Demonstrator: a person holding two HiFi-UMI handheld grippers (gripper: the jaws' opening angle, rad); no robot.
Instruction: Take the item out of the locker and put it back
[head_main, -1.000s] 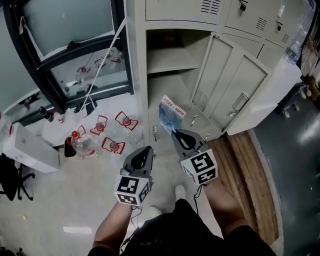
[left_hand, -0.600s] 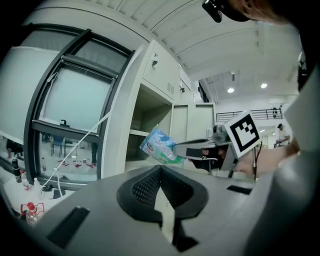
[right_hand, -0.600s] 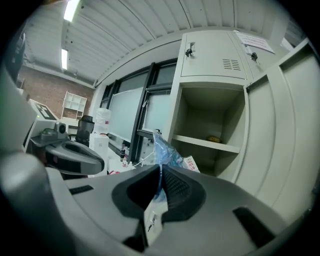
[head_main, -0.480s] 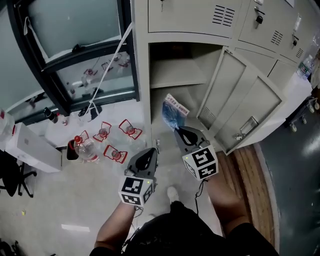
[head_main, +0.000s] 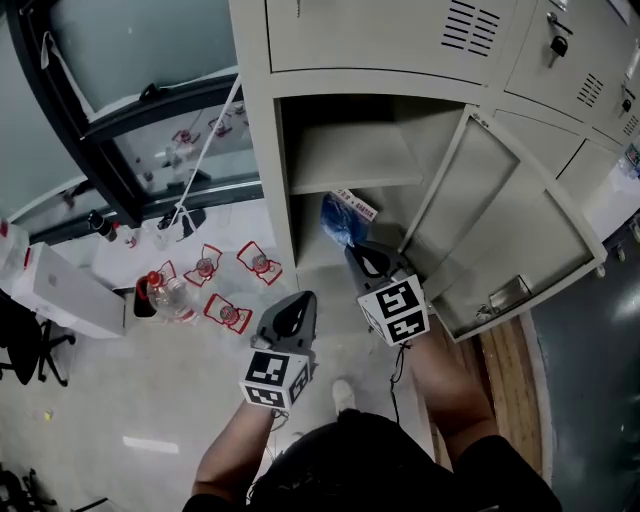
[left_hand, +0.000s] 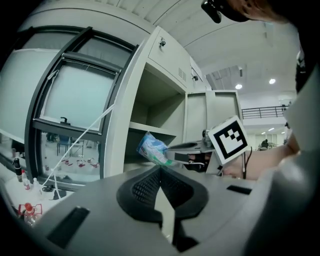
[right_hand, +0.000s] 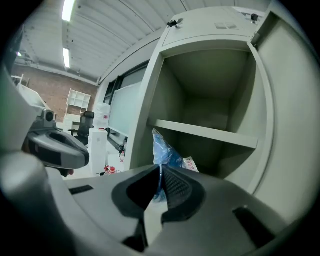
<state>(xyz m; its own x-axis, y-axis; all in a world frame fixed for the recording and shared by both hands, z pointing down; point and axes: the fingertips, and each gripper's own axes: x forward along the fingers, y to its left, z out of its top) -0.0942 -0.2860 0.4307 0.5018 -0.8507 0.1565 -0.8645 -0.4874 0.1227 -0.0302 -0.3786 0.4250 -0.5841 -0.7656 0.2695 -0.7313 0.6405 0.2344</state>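
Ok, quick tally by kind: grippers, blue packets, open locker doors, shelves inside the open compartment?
Grippers: 2, left gripper and right gripper
Blue packet: 1, pinched by the right gripper
Open locker door: 1
Shelf: 1
Total: 5

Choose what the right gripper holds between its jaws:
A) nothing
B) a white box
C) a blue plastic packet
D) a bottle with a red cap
C: the right gripper has its jaws shut on the blue plastic packet, which it holds at the opening of the locker, below the shelf.
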